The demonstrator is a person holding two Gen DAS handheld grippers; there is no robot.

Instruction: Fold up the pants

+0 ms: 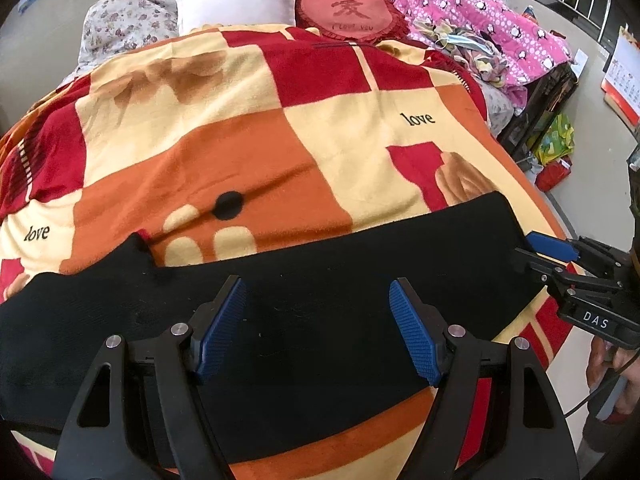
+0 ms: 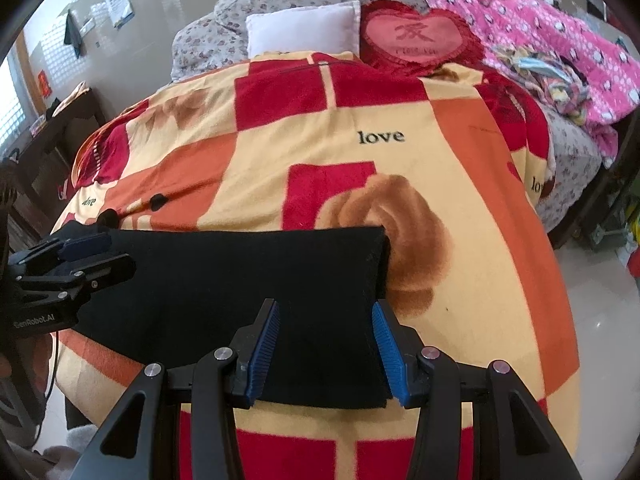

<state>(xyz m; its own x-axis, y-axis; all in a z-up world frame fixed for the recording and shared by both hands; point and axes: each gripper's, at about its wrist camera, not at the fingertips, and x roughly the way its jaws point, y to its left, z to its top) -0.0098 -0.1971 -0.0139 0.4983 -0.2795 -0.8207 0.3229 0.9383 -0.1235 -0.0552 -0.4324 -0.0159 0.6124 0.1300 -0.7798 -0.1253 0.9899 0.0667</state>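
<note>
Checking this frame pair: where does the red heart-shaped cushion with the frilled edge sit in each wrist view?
Left wrist view: the red heart-shaped cushion with the frilled edge lies at top centre, just right of the plain white pillow.
Right wrist view: the cushion is at the top, right of centre, again right of the pillow.
Shared landmark: the white pillow beside it.

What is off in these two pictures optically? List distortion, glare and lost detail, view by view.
Left wrist view: fisheye bends the blanket into a dome, corners black; the pants are featureless black. Right wrist view: same bulge; the window at the left edge blows out, floor at right shows glare; pants folds unreadable.
</note>
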